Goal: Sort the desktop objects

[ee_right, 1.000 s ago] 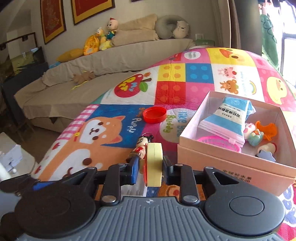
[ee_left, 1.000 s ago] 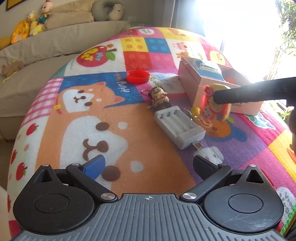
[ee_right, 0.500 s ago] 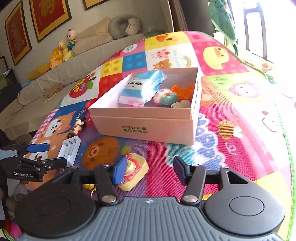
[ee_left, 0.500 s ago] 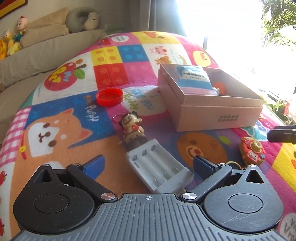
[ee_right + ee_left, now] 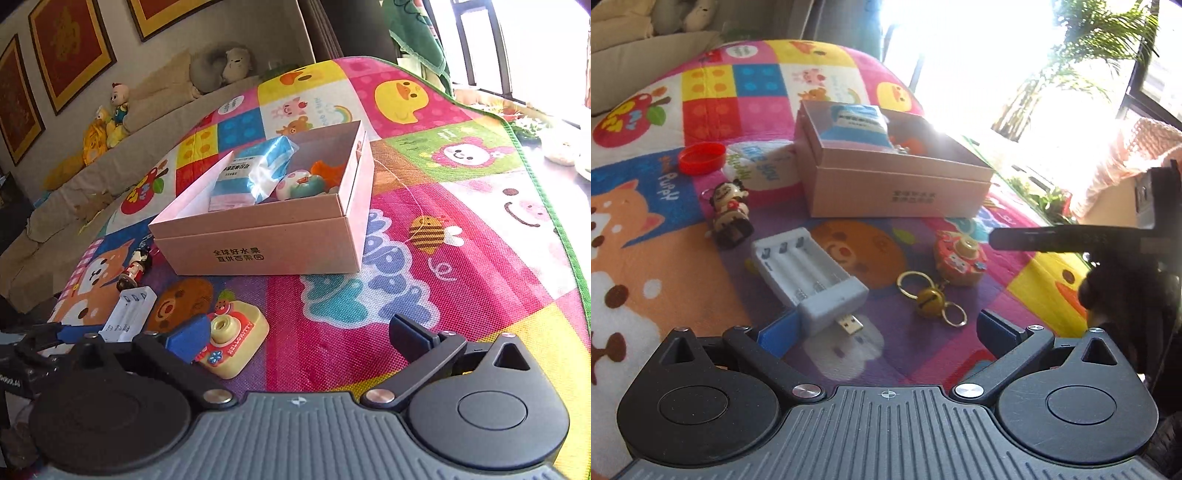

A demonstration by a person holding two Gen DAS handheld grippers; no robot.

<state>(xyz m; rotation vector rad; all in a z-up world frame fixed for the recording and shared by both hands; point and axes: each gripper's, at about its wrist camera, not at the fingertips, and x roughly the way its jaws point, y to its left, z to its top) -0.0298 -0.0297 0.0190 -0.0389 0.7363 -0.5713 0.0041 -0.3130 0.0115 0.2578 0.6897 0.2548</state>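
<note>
A yellow and pink toy camera (image 5: 232,339) with key rings and a bell (image 5: 929,300) lies on the play mat in front of the pink box (image 5: 258,240). My right gripper (image 5: 299,336) hangs over it with its jaws opening. The camera rests beside the left pad, and nothing presses on it. My left gripper (image 5: 886,332) is open low over the mat. A white battery charger (image 5: 809,277) lies just ahead of its left finger. A doll keychain (image 5: 729,214) and a red cap (image 5: 701,158) lie further left. The box holds a blue packet (image 5: 255,173) and small toys.
One finger (image 5: 1052,238) of the right gripper reaches in from the right of the left wrist view, above the camera. A sofa (image 5: 110,173) with plush toys runs behind the mat. The mat's green edge (image 5: 576,251) and a bright window lie to the right.
My right gripper carried the toy camera past the box, set it on the mat and opened. My left gripper swung right, so the charger now sits close before it.
</note>
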